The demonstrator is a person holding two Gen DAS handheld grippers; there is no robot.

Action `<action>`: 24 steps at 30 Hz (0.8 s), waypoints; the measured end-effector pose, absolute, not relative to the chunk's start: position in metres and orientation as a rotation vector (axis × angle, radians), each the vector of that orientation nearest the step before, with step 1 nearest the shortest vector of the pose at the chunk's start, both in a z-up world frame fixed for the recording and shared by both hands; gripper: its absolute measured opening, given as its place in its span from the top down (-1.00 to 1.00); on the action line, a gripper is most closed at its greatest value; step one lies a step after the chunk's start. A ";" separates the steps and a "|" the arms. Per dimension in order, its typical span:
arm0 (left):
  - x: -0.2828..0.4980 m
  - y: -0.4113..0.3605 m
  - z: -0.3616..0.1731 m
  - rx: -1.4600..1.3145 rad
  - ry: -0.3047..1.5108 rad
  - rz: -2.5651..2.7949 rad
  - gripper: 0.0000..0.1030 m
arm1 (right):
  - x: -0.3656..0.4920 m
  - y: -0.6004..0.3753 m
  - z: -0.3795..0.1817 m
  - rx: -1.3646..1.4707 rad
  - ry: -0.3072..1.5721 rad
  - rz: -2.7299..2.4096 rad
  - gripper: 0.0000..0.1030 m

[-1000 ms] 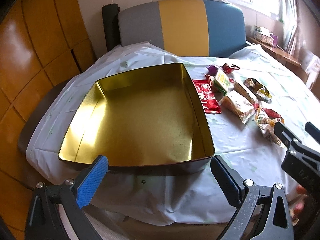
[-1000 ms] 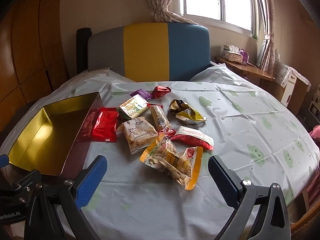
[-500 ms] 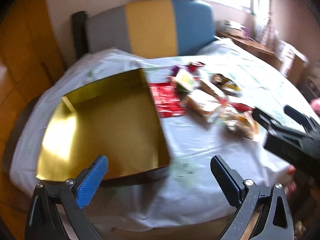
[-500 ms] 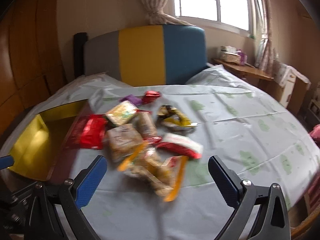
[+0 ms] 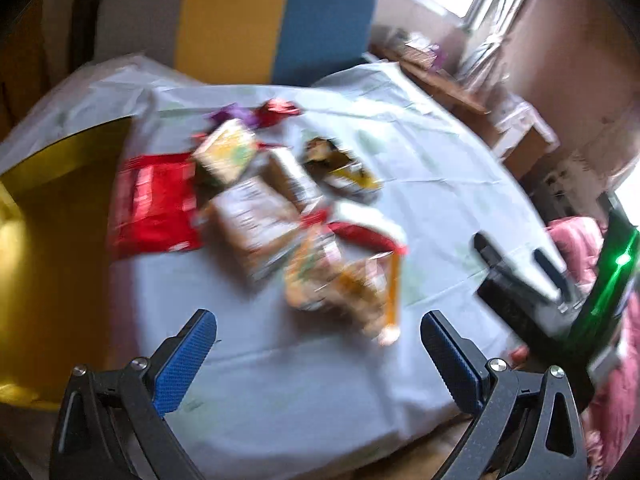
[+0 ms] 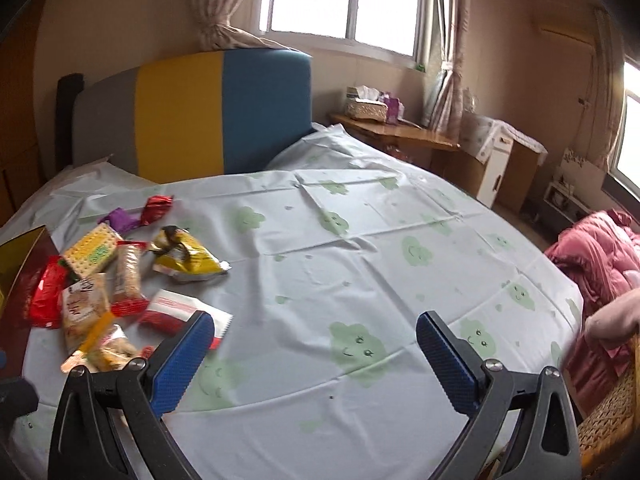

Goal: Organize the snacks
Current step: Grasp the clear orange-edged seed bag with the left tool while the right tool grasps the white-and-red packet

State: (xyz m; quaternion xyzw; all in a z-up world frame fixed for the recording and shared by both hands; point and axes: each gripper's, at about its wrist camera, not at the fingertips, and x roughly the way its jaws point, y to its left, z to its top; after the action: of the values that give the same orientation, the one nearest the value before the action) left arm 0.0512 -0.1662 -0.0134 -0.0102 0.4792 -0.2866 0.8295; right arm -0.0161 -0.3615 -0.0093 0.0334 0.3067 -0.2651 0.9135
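Both tools [image 5: 316, 340] [image 6: 312, 344] now rightward, empty.

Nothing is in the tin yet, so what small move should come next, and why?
Probably lower the open left gripper onto the orange-edged nut bag. It lies nearest its jaws, the gold tin sits just left, and the right gripper faces bare tablecloth.

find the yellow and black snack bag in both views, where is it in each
Left wrist: yellow and black snack bag sits above centre, blurred, right of the snack pile.
Right wrist: same bag lies at left, on the pile's right edge.
Shared landmark: the red twisted candy just beyond it.
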 end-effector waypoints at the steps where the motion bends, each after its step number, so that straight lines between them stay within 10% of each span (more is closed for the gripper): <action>1: 0.054 -0.175 -0.016 -0.029 1.026 -0.626 -0.92 | -0.017 -0.364 -0.010 0.072 0.634 -0.552 -0.99; 9: 0.075 -0.202 -0.048 -0.096 1.122 -0.626 -0.60 | -0.015 -0.374 -0.022 0.095 0.667 -0.569 -1.00; 11: 0.079 -0.203 -0.057 -0.110 1.146 -0.625 -0.24 | -0.015 -0.376 -0.024 0.103 0.674 -0.568 -1.00; 24: 0.082 -0.199 -0.071 -0.101 1.111 -0.685 0.11 | -0.003 -0.377 -0.032 0.162 0.686 -0.477 -0.94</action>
State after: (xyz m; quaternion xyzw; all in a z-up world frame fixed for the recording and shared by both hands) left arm 0.0817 -0.1992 -0.0711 -0.0471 0.5168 -0.3187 0.7932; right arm -0.0033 -0.3771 -0.0325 0.0786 0.3326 -0.2314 0.9109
